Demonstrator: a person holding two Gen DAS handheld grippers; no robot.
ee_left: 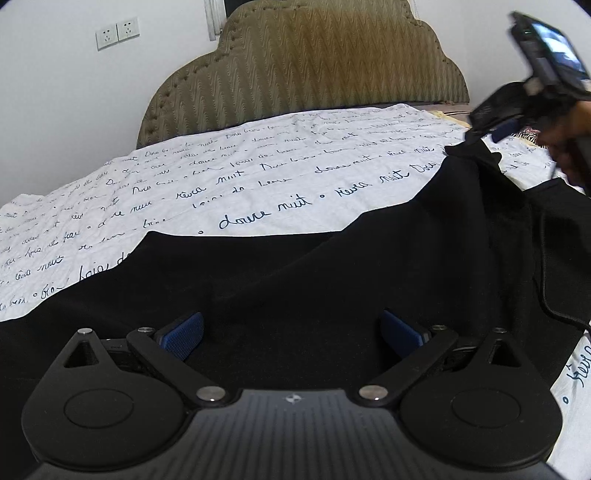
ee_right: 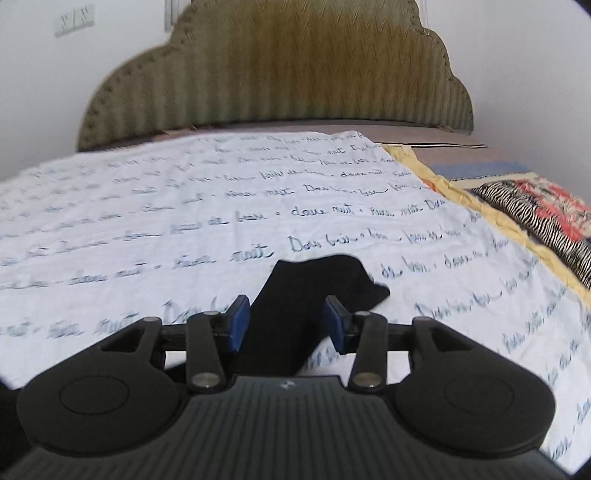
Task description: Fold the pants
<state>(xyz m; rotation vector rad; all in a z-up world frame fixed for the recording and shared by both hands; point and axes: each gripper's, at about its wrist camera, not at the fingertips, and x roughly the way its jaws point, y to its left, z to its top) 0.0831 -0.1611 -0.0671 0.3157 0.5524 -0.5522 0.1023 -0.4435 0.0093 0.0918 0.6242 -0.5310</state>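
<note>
Black pants (ee_left: 314, 273) lie spread on a white sheet with blue handwriting (ee_left: 221, 173). My left gripper (ee_left: 291, 332) is open wide, its blue pads apart just above the black cloth, holding nothing. My right gripper (ee_right: 286, 321) is open, with a corner of the pants (ee_right: 321, 280) lying between and beyond its blue pads; the pads do not press on it. In the left wrist view the right gripper (ee_left: 498, 129) sits at the far right, over the raised far corner of the pants.
A padded olive headboard (ee_left: 314, 62) stands against the white wall behind the bed. Wall sockets (ee_left: 117, 32) are at upper left. A yellow-edged blanket and a zebra-and-red patterned cloth (ee_right: 535, 210) lie at the right side of the bed.
</note>
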